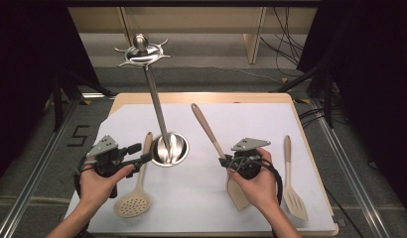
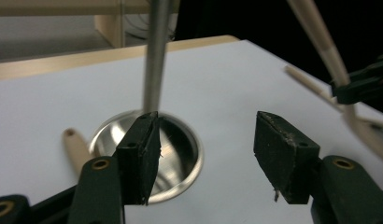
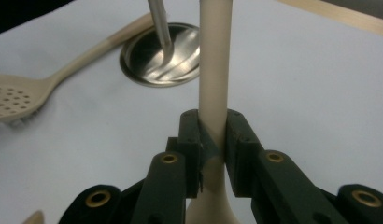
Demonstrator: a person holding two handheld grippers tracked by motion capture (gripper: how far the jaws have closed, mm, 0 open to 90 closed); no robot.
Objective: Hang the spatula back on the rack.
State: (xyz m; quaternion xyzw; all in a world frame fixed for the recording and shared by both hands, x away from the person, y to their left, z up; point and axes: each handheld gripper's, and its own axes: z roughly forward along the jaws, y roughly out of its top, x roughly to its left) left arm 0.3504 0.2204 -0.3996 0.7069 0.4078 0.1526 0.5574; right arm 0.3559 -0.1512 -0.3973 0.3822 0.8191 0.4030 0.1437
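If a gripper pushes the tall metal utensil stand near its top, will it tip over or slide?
The metal stand probably tips easily: its pole is long, and its round base looks small against the pole's height. The polished base on the white sheet may also slide. It looks stiff and likely heavy for its size.

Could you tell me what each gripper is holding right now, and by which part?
The right gripper clamps the beige spatula by its handle, near the blade. The left gripper is open, holding nothing.

The white mat is evenly lit from above; around it, darkness; glare is seen on the steel stand base.
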